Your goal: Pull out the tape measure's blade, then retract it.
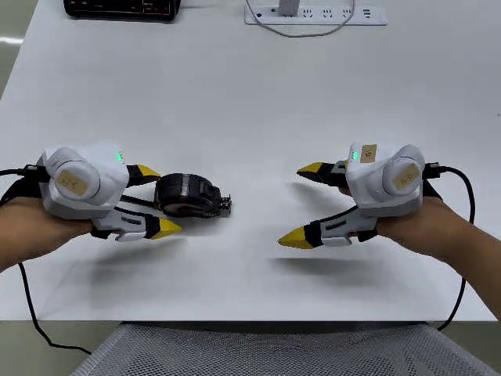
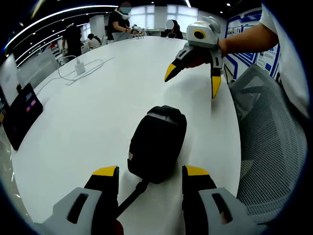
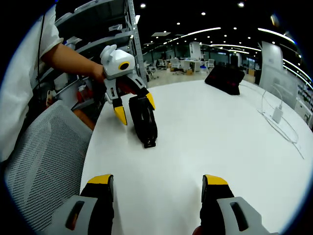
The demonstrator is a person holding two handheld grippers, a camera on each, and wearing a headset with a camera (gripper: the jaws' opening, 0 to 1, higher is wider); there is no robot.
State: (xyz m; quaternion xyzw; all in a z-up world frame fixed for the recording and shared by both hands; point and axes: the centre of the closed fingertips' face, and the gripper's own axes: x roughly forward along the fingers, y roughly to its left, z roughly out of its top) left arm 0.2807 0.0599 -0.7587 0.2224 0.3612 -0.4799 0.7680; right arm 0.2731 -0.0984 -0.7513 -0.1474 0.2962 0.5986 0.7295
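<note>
The black tape measure point(image 1: 188, 194) lies on the white bench point(image 1: 235, 94), its rear end tucked between the left gripper point(image 1: 157, 200) jaws. They're spread wide either side of the case, not closed on it. The blade's end hook sits at the case mouth. The right gripper point(image 1: 303, 203) hangs well apart, jaws wide and empty.

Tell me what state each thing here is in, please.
Tape measure: resting on the table, blade fully in.
Left gripper: jaws open, one on either side of the tape measure.
Right gripper: jaws open, holding nothing.
Power strip: one plug in it.
</note>
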